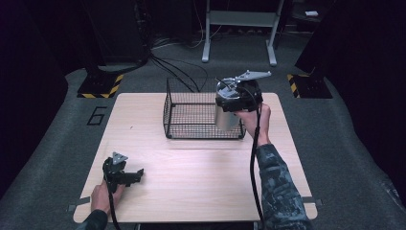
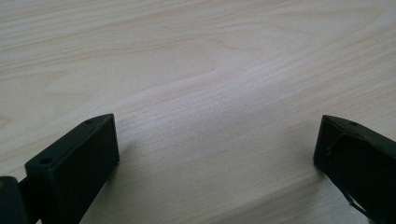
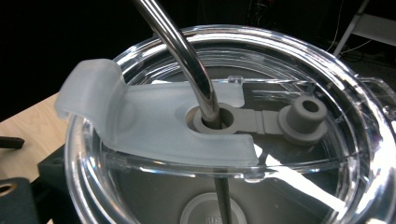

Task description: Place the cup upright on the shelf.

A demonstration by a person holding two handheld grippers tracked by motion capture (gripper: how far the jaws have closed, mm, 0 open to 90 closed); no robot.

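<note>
Tumbler (image 1: 226,115) clamped in right gripper (image 1: 238,101) — lid lettering unreadable; left gripper (image 1: 135,175) wide open — empty.

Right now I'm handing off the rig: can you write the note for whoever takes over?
Right gripper: shut on the tumbler, held upright over the basket's right end, not yet set down. The clear lid is on, with a metal straw through it.
Left gripper: open, holding nothing, resting low on the table at the near left corner.
Done: tumbler picked up and carried to the basket.
Left: probably lower it into the basket, release, pull the right gripper back.
</note>
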